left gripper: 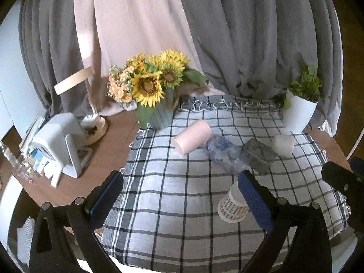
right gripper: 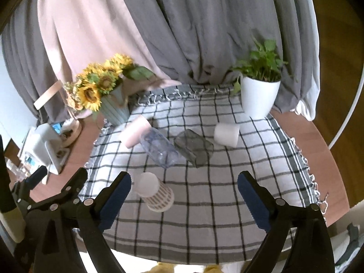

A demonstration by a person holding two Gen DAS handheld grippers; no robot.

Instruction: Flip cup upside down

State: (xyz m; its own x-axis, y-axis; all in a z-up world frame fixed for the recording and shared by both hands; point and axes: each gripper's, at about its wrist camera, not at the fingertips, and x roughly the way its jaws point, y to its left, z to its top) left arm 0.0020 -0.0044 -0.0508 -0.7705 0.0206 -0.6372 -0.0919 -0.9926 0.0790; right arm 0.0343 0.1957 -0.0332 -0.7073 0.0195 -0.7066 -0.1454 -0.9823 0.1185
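Observation:
A white paper cup with a checked band (left gripper: 232, 207) stands upside down, wide mouth down, on the checked cloth (left gripper: 173, 204). It also shows in the right wrist view (right gripper: 154, 192). My left gripper (left gripper: 182, 195) is open and empty; its right finger (left gripper: 254, 198) covers part of the cup. My right gripper (right gripper: 184, 195) is open and empty above the cloth (right gripper: 204, 200), with the cup just right of its left finger (right gripper: 118, 193). The other gripper shows at the edge of each view.
A pink cup (left gripper: 193, 136), a clear plastic bottle (left gripper: 225, 154), a grey glass (left gripper: 259, 154) and a white cup (left gripper: 283, 144) lie on their sides further back. A sunflower vase (left gripper: 157, 104) and a white plant pot (left gripper: 298, 111) stand behind. White devices (left gripper: 59, 145) clutter the left.

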